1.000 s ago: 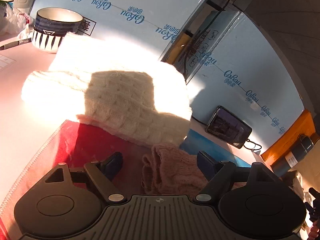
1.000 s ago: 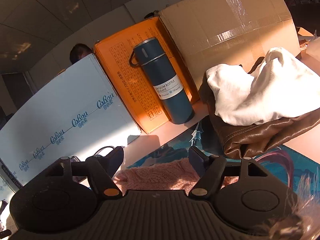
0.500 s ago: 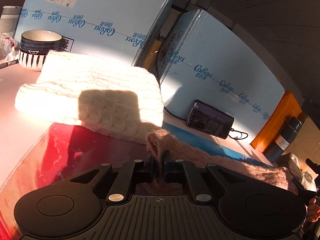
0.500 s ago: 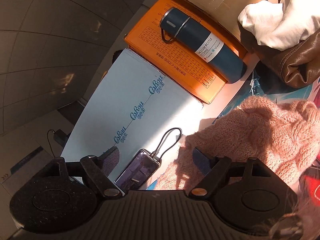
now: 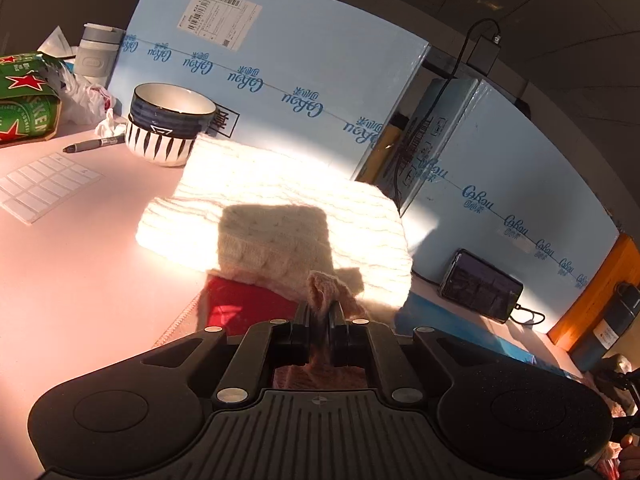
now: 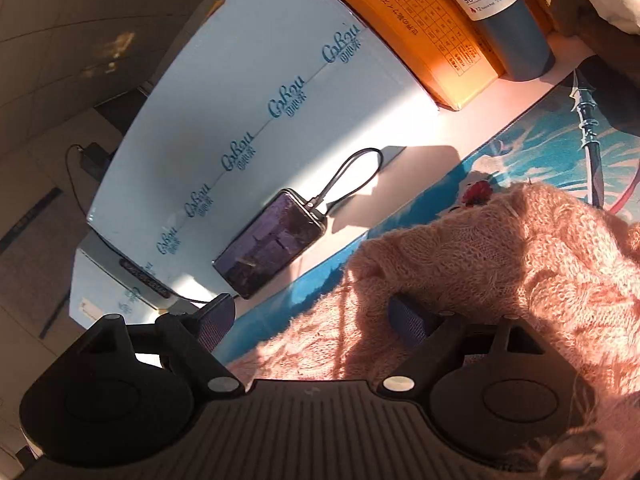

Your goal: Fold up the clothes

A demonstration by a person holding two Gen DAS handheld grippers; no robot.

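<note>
**Pink knit sweater (image 6: 500, 264) partly gathered on the mat (image 6: 532, 148), one edge pinched.**
My left gripper (image 5: 319, 322) has its jaws closed on a tuft of the pink knit at 6 o'clock in the left view; a cream sweater (image 5: 280, 216), already lying folded, sits at 12 o'clock beyond it on the desk (image 5: 80, 264). The pink garment lies rumpled, its fold unfinished as I judge it. My right gripper (image 6: 308, 316) holds its jaws wide, the right one against the knit, tilted toward the phone (image 6: 272, 240) at 11 o'clock.
</note>
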